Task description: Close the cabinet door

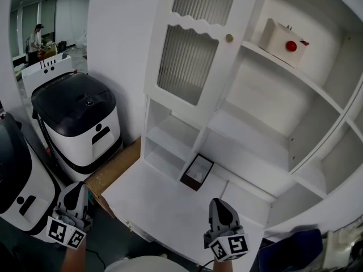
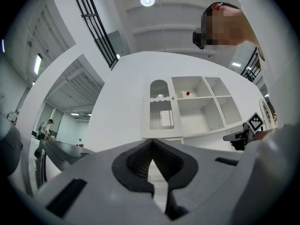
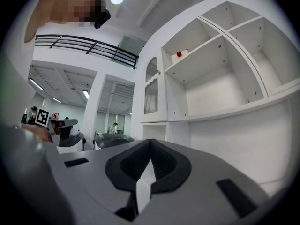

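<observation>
Below the open cabinet door [image 1: 190, 44], left tool [image 1: 75, 190] and right tool [image 1: 219, 204], jaws together, nothing between.

No words, numbers or brand names can be read anywhere. The only sign-like marks are the black-and-white square code patterns on the cubes of the left tool [image 1: 75, 190] and the right tool [image 1: 218, 204], which carry no letters. The white machine [image 1: 85, 126] bears a small round emblem on its black lid, too small to read.
</observation>
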The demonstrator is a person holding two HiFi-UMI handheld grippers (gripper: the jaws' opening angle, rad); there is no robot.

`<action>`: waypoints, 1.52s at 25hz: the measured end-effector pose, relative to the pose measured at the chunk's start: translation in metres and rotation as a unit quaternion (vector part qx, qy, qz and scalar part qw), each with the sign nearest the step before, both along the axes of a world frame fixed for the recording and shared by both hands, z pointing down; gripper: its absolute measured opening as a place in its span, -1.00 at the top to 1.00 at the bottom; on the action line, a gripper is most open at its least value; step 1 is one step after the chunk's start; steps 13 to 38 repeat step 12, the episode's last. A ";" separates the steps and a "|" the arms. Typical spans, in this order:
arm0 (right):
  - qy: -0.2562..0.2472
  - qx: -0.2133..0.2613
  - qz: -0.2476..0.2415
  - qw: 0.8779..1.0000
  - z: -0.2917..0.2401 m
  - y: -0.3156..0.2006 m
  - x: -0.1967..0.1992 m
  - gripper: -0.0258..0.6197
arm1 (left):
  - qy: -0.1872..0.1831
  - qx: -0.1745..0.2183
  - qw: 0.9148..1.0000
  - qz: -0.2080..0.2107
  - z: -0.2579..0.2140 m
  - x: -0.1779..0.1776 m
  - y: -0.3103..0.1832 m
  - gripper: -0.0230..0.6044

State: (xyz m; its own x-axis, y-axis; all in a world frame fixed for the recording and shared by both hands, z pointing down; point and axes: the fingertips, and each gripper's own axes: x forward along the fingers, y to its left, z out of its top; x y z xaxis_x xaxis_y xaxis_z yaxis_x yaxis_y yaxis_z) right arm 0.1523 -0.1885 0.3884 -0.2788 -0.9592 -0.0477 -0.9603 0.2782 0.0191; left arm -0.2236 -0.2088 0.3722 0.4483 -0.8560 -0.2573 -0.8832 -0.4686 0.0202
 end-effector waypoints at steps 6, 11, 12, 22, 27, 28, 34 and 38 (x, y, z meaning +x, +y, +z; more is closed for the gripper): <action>0.000 0.007 -0.007 1.000 -0.005 -0.003 -0.002 0.92 | 0.000 0.007 1.000 -0.003 -0.005 0.002 0.002 0.91; -0.002 0.009 -0.010 1.000 -0.005 -0.004 -0.002 0.92 | 0.005 0.007 1.000 -0.011 -0.003 0.000 0.005 0.91; -0.002 0.009 -0.009 1.000 -0.005 -0.004 -0.002 0.92 | 0.006 0.007 1.000 -0.012 -0.002 0.000 0.006 0.91; -0.002 0.009 -0.009 1.000 -0.005 -0.004 -0.002 0.92 | 0.006 0.007 1.000 -0.012 -0.002 0.000 0.006 0.91; -0.002 0.009 -0.009 1.000 -0.005 -0.004 -0.002 0.92 | 0.006 0.007 1.000 -0.012 -0.002 0.000 0.006 0.91; -0.002 0.009 -0.009 1.000 -0.005 -0.004 -0.002 0.92 | 0.006 0.007 1.000 -0.012 -0.002 0.000 0.006 0.91; -0.002 0.009 -0.009 1.000 -0.005 -0.004 -0.002 0.92 | 0.006 0.007 1.000 -0.012 -0.002 0.000 0.006 0.91; -0.002 0.009 -0.009 1.000 -0.005 -0.004 -0.002 0.92 | 0.006 0.007 1.000 -0.012 -0.002 0.000 0.006 0.91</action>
